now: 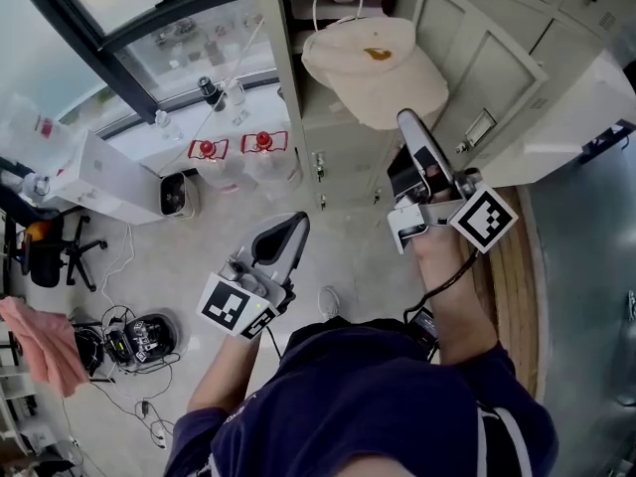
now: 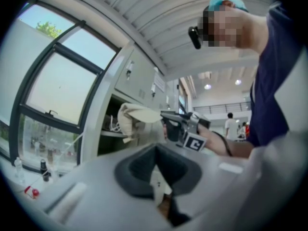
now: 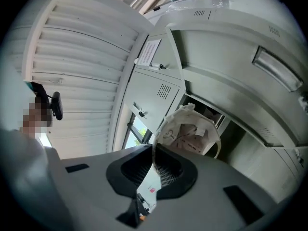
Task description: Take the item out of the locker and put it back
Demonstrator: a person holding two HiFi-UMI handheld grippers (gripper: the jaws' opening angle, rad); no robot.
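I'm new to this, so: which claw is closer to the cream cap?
Right. The right claw grips the edge of the cap; the left claw hangs lower, apart from it.

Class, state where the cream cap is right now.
In the head view, upper centre: the cream cap is at the mouth of the open locker, its edge pinched by the right gripper.

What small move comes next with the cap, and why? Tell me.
Probably pull the cap straight back, clear of the locker: the right gripper is shut on its edge, and the cap sits in the open doorway. The left gripper hangs shut and empty.
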